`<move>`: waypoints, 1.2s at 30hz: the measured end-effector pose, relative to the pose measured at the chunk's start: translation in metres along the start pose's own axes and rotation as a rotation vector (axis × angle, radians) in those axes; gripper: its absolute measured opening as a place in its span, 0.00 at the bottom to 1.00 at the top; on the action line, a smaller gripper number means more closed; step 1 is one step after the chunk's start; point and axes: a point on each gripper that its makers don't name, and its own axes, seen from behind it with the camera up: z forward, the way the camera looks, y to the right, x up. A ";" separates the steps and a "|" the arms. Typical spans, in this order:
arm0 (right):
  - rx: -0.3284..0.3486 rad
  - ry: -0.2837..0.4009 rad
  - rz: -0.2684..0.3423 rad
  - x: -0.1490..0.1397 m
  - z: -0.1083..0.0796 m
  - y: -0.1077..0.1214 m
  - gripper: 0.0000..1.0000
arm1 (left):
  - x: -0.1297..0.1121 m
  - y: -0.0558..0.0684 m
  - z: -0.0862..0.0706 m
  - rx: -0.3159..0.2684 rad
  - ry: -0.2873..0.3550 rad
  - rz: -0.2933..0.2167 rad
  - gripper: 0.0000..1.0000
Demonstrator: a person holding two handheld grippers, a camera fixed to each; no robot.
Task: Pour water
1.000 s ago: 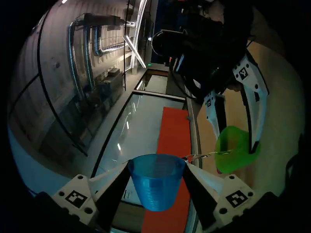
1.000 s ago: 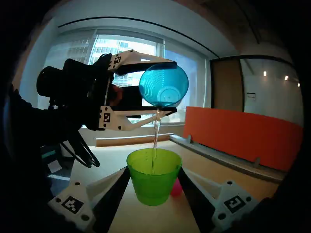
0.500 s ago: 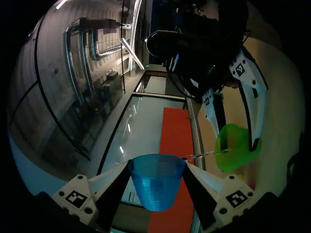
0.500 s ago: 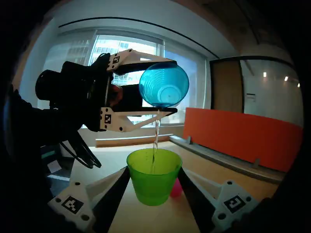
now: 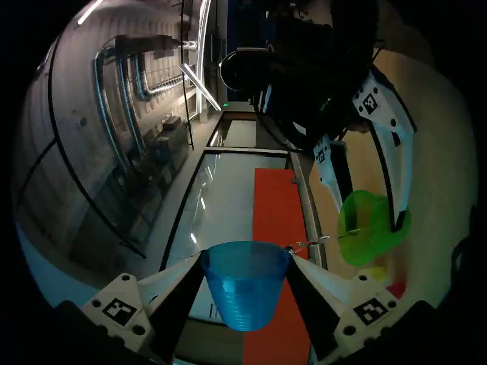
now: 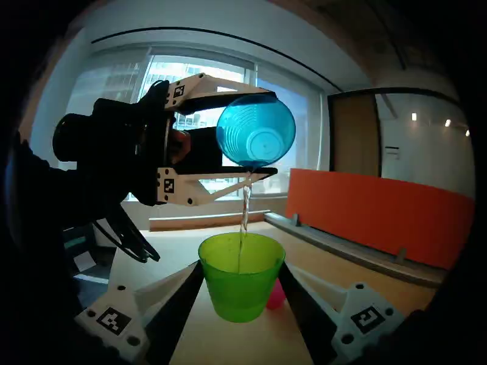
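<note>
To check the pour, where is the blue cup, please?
In the right gripper view, the blue cup is tipped in the left gripper, directly above the green cup.

Both grippers clamped, one raised above the other.

The left gripper [image 5: 245, 260] has both fingers pressed on the sides of a blue cup [image 5: 245, 289]. In the right gripper view it is raised and rolled onto its side, one finger above the other, reaching in from the left with the cup tipped over. The right gripper [image 6: 241, 267] sits lower and nearer, level, its fingers squeezing an upright green cup [image 6: 241, 289] from either side. A dark sleeve [image 6: 42, 194] stretches away behind the left gripper.
</note>
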 end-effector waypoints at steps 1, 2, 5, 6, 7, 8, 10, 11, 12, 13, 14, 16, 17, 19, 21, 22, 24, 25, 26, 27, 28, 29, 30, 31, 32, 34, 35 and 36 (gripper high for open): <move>0.000 0.000 0.001 0.000 0.000 0.000 0.89 | 0.000 0.000 0.000 0.001 0.001 0.003 0.88; 0.000 0.000 0.001 0.000 0.000 0.000 0.89 | 0.001 0.000 0.000 0.002 0.001 0.007 0.88; -0.002 -0.001 0.001 0.000 0.000 0.001 0.89 | 0.002 -0.001 0.001 0.003 0.003 0.020 0.88; -0.003 -0.001 0.000 0.000 0.000 0.001 0.89 | 0.003 -0.001 0.001 0.003 0.004 0.027 0.88; -0.003 -0.001 0.000 0.000 0.000 0.001 0.89 | 0.003 -0.002 0.001 0.003 0.005 0.033 0.88; -0.004 -0.001 0.000 0.000 0.000 0.001 0.89 | 0.004 -0.002 0.002 0.003 0.006 0.040 0.88; -0.005 0.000 0.000 0.001 0.000 0.002 0.89 | 0.005 -0.002 0.002 0.005 0.006 0.049 0.88; -0.005 0.001 -0.001 0.001 0.000 0.002 0.89 | 0.005 -0.002 0.002 0.006 0.006 0.054 0.88; -0.005 0.002 0.000 0.001 -0.001 0.002 0.89 | 0.005 -0.002 0.003 0.007 0.007 0.057 0.88; -0.005 0.002 0.001 0.001 -0.001 0.002 0.89 | 0.005 -0.002 0.003 0.007 0.007 0.060 0.88; -0.005 0.002 0.001 0.002 -0.001 0.002 0.89 | 0.006 -0.002 0.003 0.008 0.008 0.063 0.88; -0.006 0.002 0.001 0.001 -0.001 0.003 0.89 | 0.006 -0.002 0.003 0.008 0.009 0.072 0.88; -0.007 0.002 0.001 0.001 -0.001 0.003 0.89 | 0.006 -0.003 0.003 0.008 0.010 0.077 0.88; -0.008 0.003 0.001 0.001 -0.002 0.003 0.89 | 0.007 -0.003 0.003 0.009 0.010 0.084 0.88; -0.008 0.005 0.002 0.001 -0.002 0.003 0.89 | 0.008 -0.004 0.004 0.011 0.012 0.090 0.88; -0.008 0.006 0.003 0.001 -0.002 0.004 0.89 | 0.008 -0.004 0.004 0.012 0.013 0.093 0.88; -0.008 0.006 0.003 0.001 -0.002 0.004 0.89 | 0.010 -0.004 0.004 0.013 0.015 0.098 0.88; -0.009 0.006 0.003 0.001 -0.002 0.004 0.89 | 0.010 -0.005 0.004 0.013 0.015 0.100 0.88; -0.009 0.006 0.003 0.001 -0.002 0.004 0.89 | 0.011 -0.005 0.004 0.014 0.016 0.103 0.88; -0.010 0.006 0.003 0.001 -0.003 0.004 0.89 | 0.011 -0.005 0.003 0.014 0.016 0.104 0.88; -0.010 0.007 0.002 0.001 -0.003 0.004 0.89 | 0.012 -0.004 0.003 0.015 0.016 0.105 0.88; -0.011 0.008 0.002 0.001 -0.003 0.004 0.89 | 0.013 -0.004 0.002 0.015 0.017 0.107 0.88; -0.010 0.008 0.002 0.001 -0.003 0.004 0.89 | 0.013 -0.003 0.002 0.016 0.017 0.108 0.88; -0.010 0.008 0.003 0.001 -0.003 0.004 0.89 | 0.014 -0.002 0.002 0.016 0.017 0.108 0.88; -0.010 0.008 0.003 0.001 -0.003 0.004 0.89 | 0.014 -0.001 0.002 0.016 0.017 0.109 0.88; -0.010 0.008 0.003 0.001 -0.003 0.004 0.89 | 0.015 -0.001 0.001 0.016 0.017 0.109 0.88; -0.010 0.008 0.003 0.001 -0.003 0.004 0.89 | 0.016 0.000 0.001 0.016 0.018 0.109 0.88; -0.009 0.008 0.003 0.001 -0.003 0.004 0.89 | 0.016 -0.001 0.001 0.017 0.018 0.109 0.88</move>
